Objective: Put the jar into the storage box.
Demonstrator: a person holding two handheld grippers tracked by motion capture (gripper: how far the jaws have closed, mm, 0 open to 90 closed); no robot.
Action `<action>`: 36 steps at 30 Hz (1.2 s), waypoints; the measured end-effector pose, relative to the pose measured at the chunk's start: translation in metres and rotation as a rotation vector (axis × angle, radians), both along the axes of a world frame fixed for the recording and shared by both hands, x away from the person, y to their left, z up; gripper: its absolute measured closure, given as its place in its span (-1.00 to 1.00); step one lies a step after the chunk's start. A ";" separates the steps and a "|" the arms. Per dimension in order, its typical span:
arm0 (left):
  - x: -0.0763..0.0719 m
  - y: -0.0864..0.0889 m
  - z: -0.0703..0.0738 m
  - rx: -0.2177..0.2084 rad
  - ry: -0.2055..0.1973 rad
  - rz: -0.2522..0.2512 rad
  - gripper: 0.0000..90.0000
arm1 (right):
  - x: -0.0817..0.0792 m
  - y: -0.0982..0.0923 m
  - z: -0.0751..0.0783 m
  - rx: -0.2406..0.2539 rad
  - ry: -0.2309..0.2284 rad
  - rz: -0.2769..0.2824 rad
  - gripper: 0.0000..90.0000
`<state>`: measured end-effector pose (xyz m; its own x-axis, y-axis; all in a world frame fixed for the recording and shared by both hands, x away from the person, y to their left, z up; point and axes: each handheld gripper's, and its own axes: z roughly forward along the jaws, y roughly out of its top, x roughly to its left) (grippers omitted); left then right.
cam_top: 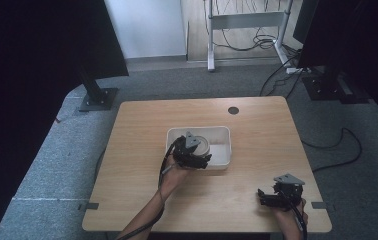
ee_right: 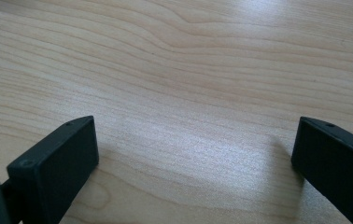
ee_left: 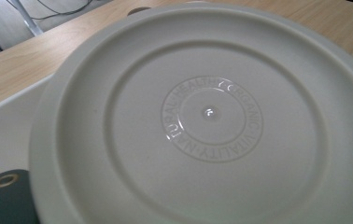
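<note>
1. The left tongs hang over the left half of a white tray that sits near the middle of the tabletop.
2. A round, off-white plate fills the left gripper view, turned underside toward the camera, with embossed lettering ringing its centre. In the high view the plate shows as a pale disc just right of the tongs' grey top piece, inside the tray's walls.
3. The left tongs appear to hold the plate at its near rim, but only one black jaw corner shows at the bottom left of the gripper view, so whether they are clamped on it cannot be told.
4. The plate lies directly ahead of the left tongs, tilted rather than flat, with its face toward them; being round, it has no long axis to line up.
5. The right tongs rest low at the near right corner of the tabletop, spread wide over bare wood, well apart from the tray.
6. The left hand is by far the nearer, so any setting down or lifting of the plate likely falls to it.
</note>
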<state>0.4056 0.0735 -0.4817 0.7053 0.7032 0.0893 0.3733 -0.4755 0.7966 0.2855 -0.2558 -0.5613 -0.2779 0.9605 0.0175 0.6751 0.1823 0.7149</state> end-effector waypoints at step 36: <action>0.017 -0.016 -0.042 0.050 0.025 0.125 -0.78 | 0.000 0.000 0.000 0.000 0.000 0.000 -1.00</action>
<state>0.4228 0.0576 -0.5241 0.6147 0.7810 0.1103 0.4513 -0.4630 0.7629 0.2855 -0.2558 -0.5613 -0.2781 0.9604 0.0175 0.6750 0.1825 0.7149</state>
